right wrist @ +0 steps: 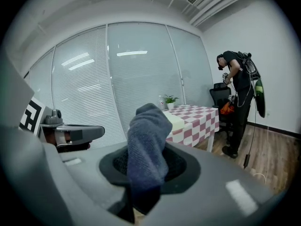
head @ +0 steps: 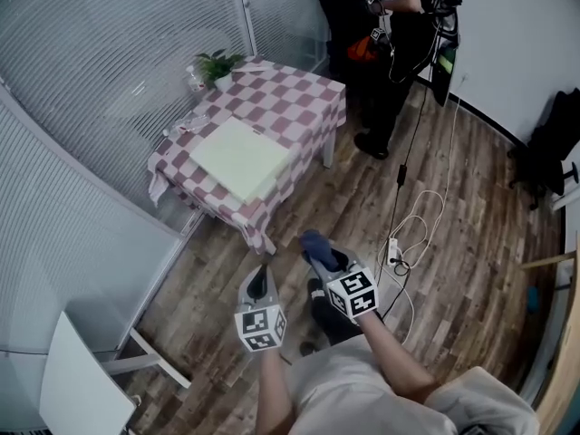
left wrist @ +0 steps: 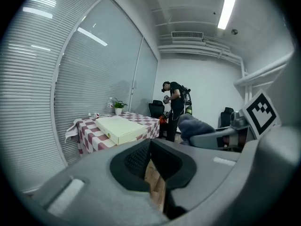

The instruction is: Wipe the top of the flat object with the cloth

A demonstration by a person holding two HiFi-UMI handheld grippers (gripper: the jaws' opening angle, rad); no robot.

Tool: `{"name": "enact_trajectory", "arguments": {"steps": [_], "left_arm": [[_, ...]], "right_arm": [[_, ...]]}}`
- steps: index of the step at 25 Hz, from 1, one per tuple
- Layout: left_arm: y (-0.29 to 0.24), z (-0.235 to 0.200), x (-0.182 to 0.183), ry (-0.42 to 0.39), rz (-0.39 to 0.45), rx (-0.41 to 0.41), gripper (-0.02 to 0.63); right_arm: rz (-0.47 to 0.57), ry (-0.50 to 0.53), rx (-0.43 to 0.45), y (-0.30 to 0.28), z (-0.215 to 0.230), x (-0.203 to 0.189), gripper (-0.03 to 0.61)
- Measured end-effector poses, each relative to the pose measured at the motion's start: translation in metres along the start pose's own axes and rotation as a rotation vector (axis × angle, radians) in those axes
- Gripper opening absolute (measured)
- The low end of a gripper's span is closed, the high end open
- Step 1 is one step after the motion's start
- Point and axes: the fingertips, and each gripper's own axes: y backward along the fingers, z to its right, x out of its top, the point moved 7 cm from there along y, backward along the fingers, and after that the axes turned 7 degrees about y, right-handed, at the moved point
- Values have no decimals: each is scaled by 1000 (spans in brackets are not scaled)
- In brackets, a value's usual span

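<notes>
I have both grippers out over the wooden floor point(head: 471, 198), well short of the worktop point(head: 313, 93), which is draped in red and white checks.

The left gripper point(head: 262, 275) has its jaws closed together with nothing between them. In its own view the dark pads meet, and only a sliver of floor shows below them.

The right gripper point(head: 326, 257) has its jaws clamped on the cloth point(head: 316, 242), a dark blue bunched piece. A thick fold of it stands up out of the pads, and a shorter end hangs below them. The two grippers sit side by side, near each other but not touching.

The flat box point(head: 240, 157), pale and squarish, lies on the near left part of the worktop, with one corner close to the near edge. Nothing rests on its top. A potted plant point(head: 217, 64) stands at the far left corner by the blinds point(head: 109, 53). There are some small items along the left edge beside the box that I cannot make out.

A person point(head: 403, 25) in dark clothes stands beyond the far end of the worktop. A white cable point(head: 419, 225) loops across the floor to my right.
</notes>
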Motion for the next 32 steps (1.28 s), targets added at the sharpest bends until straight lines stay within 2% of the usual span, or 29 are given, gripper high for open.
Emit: {"name": "enact_trajectory", "arguments": {"steps": [4, 13, 19, 23, 32], "left_arm": [[-38, -4, 17, -23, -12, -19, 8], [-109, -21, 54, -62, -21, -4, 8], [-139, -40, 69, -62, -23, 43, 8], [-158, -53, 74, -65, -45, 103, 8], [-172, -78, 63, -47, -83, 168, 9]], "right_arm": [[-8, 4, 15, -31, 26, 20, 114], [16, 4, 57, -95, 70, 66, 114], [2, 32, 140, -141, 84, 86, 114], [11, 55, 178, -163, 93, 98, 114], [0, 75, 231, -203, 104, 103, 114]]}}
